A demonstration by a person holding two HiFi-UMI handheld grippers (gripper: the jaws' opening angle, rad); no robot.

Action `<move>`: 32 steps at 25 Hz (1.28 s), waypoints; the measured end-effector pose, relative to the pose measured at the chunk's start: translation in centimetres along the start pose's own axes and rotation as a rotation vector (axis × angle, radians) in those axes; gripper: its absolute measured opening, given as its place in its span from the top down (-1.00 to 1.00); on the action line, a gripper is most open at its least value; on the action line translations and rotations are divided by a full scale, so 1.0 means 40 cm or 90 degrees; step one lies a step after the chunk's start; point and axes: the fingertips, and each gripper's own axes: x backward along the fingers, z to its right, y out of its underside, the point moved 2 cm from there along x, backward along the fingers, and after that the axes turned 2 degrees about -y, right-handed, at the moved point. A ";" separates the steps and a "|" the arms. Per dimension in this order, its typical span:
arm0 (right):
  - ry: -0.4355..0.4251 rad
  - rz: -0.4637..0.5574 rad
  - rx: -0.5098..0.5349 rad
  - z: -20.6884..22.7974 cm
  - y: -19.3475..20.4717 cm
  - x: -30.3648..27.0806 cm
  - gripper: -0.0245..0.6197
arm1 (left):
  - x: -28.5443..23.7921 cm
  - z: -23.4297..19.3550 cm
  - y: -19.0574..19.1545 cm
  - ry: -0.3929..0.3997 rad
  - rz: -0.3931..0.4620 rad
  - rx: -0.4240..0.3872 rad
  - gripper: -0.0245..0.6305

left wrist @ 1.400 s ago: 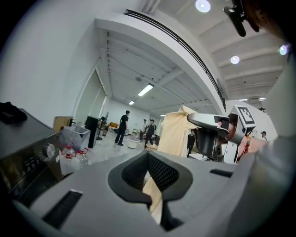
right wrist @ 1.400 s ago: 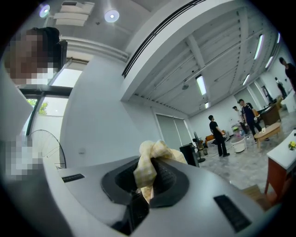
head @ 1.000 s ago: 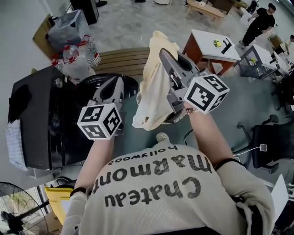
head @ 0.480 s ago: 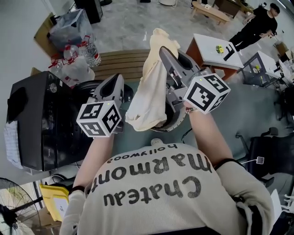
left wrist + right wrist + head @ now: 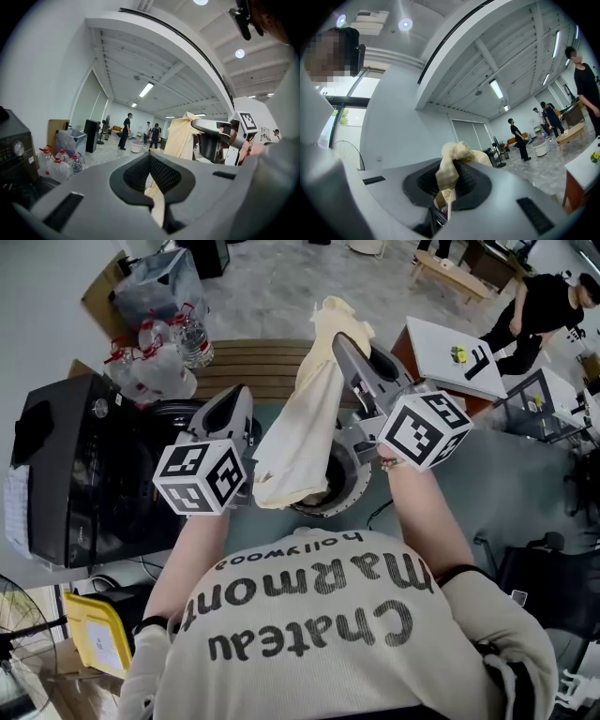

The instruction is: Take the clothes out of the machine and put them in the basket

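Note:
A cream cloth [image 5: 305, 418] hangs from my right gripper [image 5: 342, 341], which is shut on its top end. The right gripper view shows the bunched cloth [image 5: 450, 164] sticking up out of the shut jaws of the right gripper [image 5: 454, 165]. My left gripper [image 5: 239, 395] is shut and sits just left of the cloth. In the left gripper view, the left gripper [image 5: 151, 157] has a cream strip in its slit; I cannot tell whether it is pinched. The hanging cloth [image 5: 180, 136] is on the right there. The black washing machine [image 5: 84, 474] stands at the left.
A round grey-rimmed ring [image 5: 349, 486] lies on the floor under the cloth's lower end. A wooden bench [image 5: 248, 367] and water bottles [image 5: 164, 343] are beyond. A white table [image 5: 459, 348] and a person in black [image 5: 553, 306] are at the right. A yellow item [image 5: 98, 643] lies lower left.
Both grippers have travelled level together, the right one carrying the cloth. The floor ring has come under the cloth's hanging end. Both jaws stayed shut.

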 end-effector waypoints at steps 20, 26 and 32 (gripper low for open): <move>0.011 0.009 0.001 0.164 -0.015 0.079 0.79 | -0.069 0.088 0.031 -0.022 -0.011 0.013 0.90; 0.015 -0.034 -0.022 0.189 0.066 0.071 0.79 | -0.081 0.085 0.046 -0.025 -0.016 0.019 0.90; 0.032 -0.086 -0.042 0.214 0.170 0.061 0.79 | -0.088 0.064 0.091 -0.025 -0.040 0.026 0.90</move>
